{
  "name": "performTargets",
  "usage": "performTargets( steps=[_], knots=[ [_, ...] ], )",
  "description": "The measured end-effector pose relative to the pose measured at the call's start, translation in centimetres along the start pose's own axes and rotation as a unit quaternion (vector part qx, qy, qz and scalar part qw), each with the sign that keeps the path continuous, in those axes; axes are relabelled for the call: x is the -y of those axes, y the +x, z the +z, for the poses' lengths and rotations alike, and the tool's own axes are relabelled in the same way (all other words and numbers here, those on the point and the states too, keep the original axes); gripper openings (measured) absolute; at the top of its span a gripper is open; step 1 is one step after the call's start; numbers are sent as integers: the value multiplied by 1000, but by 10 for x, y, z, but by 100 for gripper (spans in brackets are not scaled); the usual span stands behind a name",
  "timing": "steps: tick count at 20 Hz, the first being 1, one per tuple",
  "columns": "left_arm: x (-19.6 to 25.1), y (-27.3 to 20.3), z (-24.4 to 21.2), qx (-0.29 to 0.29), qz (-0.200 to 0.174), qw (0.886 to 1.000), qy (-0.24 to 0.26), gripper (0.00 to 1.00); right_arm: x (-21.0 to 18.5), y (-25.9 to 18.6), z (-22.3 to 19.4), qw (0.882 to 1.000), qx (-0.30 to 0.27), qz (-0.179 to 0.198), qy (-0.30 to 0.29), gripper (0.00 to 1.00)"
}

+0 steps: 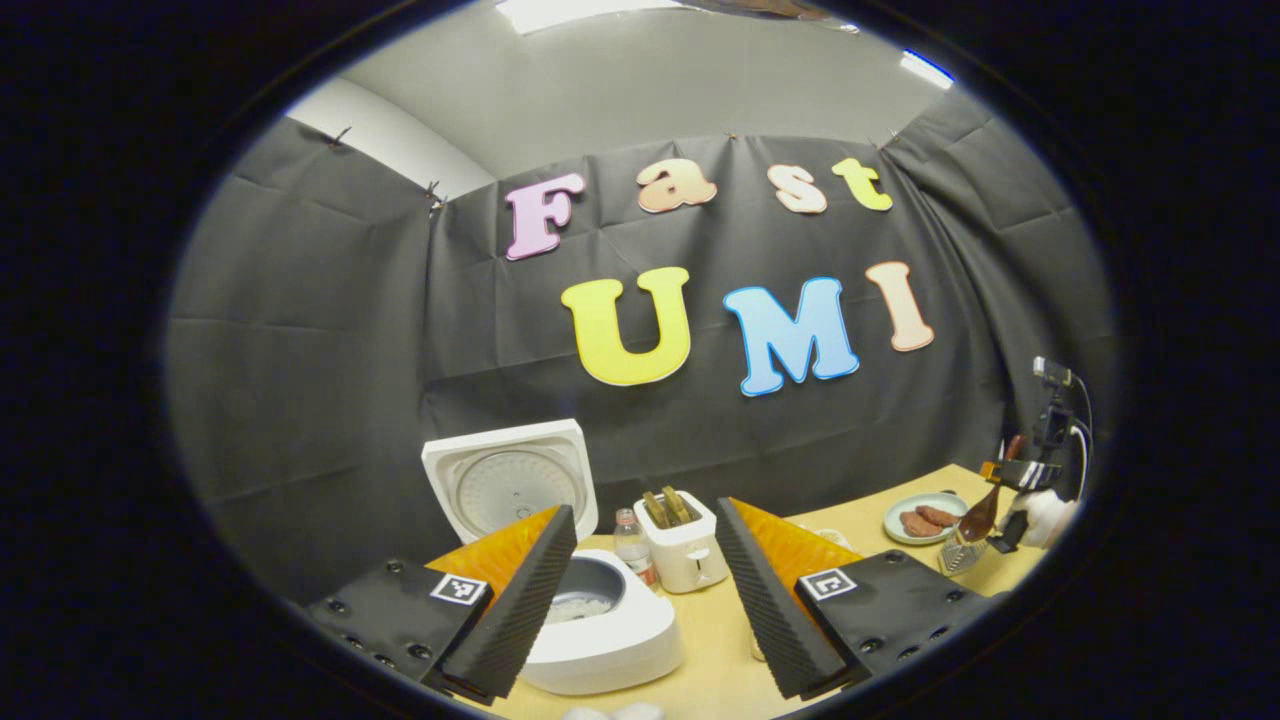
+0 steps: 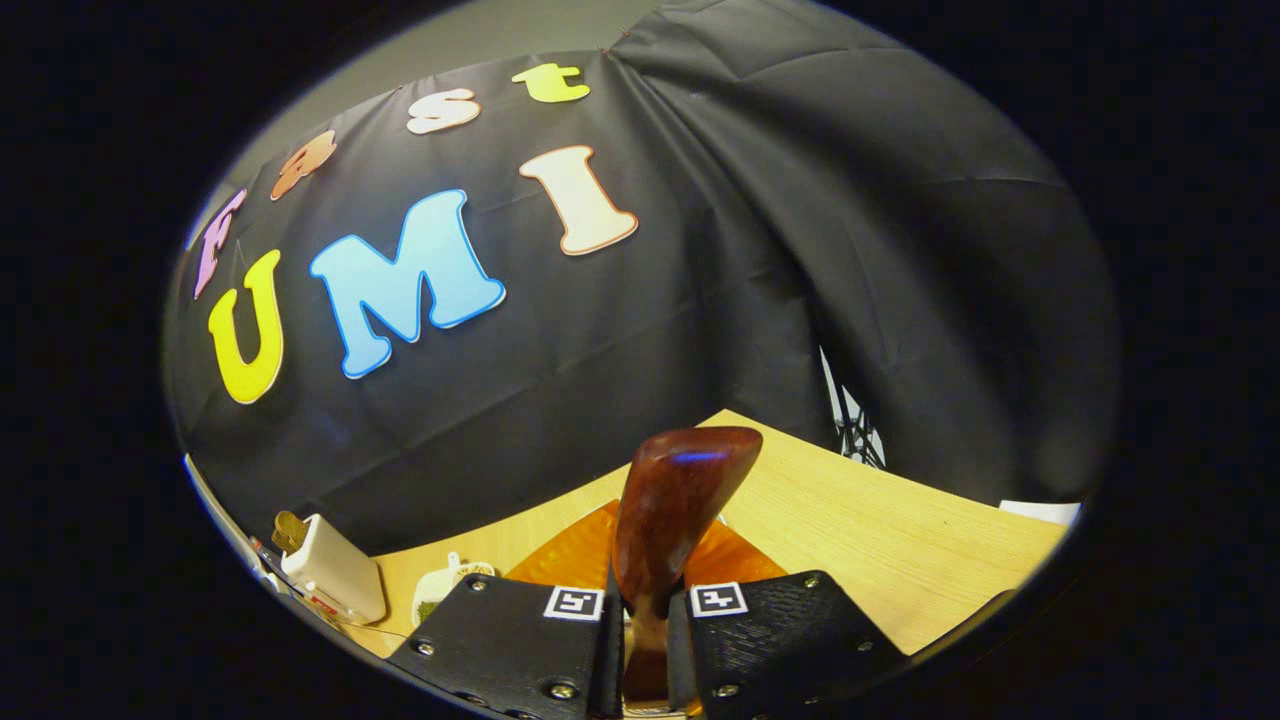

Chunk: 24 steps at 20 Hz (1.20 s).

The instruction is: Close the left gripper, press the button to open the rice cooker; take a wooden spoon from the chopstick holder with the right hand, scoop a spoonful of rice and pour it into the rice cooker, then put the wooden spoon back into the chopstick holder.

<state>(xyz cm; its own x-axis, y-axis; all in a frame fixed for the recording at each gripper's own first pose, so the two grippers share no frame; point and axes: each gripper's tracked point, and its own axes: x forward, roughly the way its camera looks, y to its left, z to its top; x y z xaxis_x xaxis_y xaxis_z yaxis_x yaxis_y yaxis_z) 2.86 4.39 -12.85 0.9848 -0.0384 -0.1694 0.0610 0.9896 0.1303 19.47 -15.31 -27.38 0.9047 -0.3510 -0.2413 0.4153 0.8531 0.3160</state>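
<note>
We see our left gripper (image 1: pixel 645 590) with its fingers spread wide and nothing between them, raised above the wooden table (image 1: pixel 715 660), whose far edge runs along the booth wall from 11 to 3 o'clock; open tabletop lies between the fingers at 6 o'clock. The rice cooker (image 1: pixel 600 625) sits at 7 o'clock with its lid (image 1: pixel 512 482) standing upright and white rice showing in the pot. Just beside it at 12 o'clock stand a small bottle (image 1: pixel 632 545) and a white toaster (image 1: pixel 685 548). At 3 o'clock, near the table's edge, a plate (image 1: pixel 925 518) holds brown patties, and our right gripper (image 1: pixel 1020 475) hangs over that corner carrying the wooden spoon (image 1: pixel 980 518), bowl downward. In the right gripper view, its fingers (image 2: pixel 590 655) clamp narrowly on the spoon handle, which rises to 12 o'clock, with bare table from 1 to 3 o'clock
</note>
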Motion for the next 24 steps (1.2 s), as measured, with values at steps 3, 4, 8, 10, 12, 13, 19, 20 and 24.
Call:
performTargets(
  steps=[3,4,8,10,12,13,19,20,24],
  knots=[
    [9,-2,2,4,-8,1000,8,99,17,5,-19,1000,-18,-16,18,17],
    [13,-2,1,2,-12,1000,8,99,19,4,-25,999,-24,-17,23,17],
    [20,-2,3,2,-16,1000,11,99,27,5,-37,999,-35,-27,15,18],
    [20,-3,6,5,-15,1000,14,99,28,6,-39,998,-40,-27,26,18],
    [20,-3,6,6,-15,1000,14,99,29,4,-40,998,-45,-28,24,20],
    [20,-3,6,5,-15,1000,13,99,32,2,-36,998,-44,-34,21,20],
    [17,-6,6,7,-16,1000,7,97,52,-40,20,996,20,-70,-60,97],
    [15,-5,7,7,-15,1000,3,99,44,-54,32,994,34,-62,-85,97],
    [11,-3,11,8,-20,1000,-10,99,-4,-117,84,982,87,-11,-169,96]
  ],
)
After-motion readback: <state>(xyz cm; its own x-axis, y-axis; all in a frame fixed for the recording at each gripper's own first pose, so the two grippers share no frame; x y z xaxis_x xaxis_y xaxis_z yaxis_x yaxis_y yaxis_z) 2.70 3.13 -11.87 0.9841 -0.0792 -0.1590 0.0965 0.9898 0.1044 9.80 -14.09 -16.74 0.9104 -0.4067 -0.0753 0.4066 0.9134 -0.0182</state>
